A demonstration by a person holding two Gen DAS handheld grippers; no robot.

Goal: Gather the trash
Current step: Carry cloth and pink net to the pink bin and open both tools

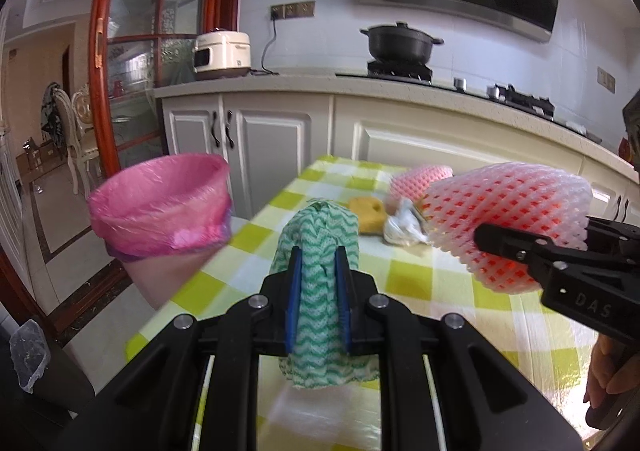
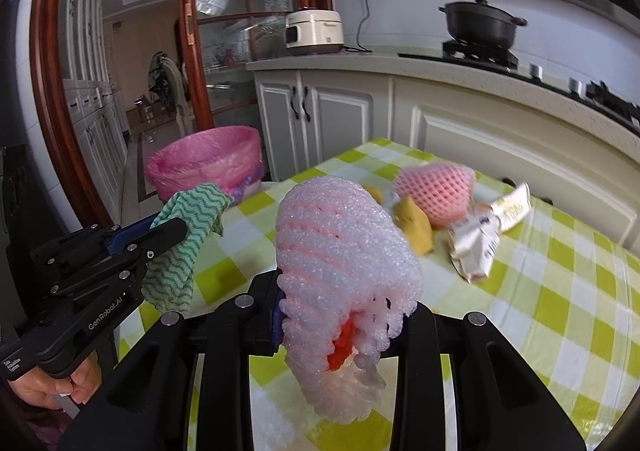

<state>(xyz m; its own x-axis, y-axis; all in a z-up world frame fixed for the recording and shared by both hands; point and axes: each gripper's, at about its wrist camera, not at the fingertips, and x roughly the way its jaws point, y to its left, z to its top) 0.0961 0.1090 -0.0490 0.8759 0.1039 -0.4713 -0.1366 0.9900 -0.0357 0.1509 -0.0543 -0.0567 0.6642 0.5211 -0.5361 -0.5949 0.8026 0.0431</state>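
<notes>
The left hand-held gripper (image 1: 318,283) is closed on a green-and-white wavy-patterned cloth (image 1: 320,251), its blue pads pinching the bunched middle so that the fabric stands up in front of the jaws and droops below them. The right hand-held gripper (image 2: 344,315) is likewise closed, on a pink foam fruit net (image 2: 344,251), which bulges above the jaws and hangs in a ragged fringe beneath. Both pieces are held clear above the surface (image 1: 420,283), a table with a yellow-green checked covering, and the pink-lined bin (image 1: 160,207) stands on the floor just off its far left corner. Both items look very light and soft. The cloth is limp and should fold wherever it is pinched, so a grip across a gathered bunch, as here, seems safest; a hold on a loose edge would probably let it slide out. The foam net is springy and compressible, so it likely squashes under the pads and pushes back, and its open mesh gives the pads something to bite. Neither looks fragile. Still on the surface are a second foam net (image 2: 434,191), a yellow sponge-like piece (image 2: 414,227) and a crumpled wrapper (image 2: 476,247), lying close together. The wrapper probably crackles and shifts, so its thickest crumpled part looks the best place to take hold.
</notes>
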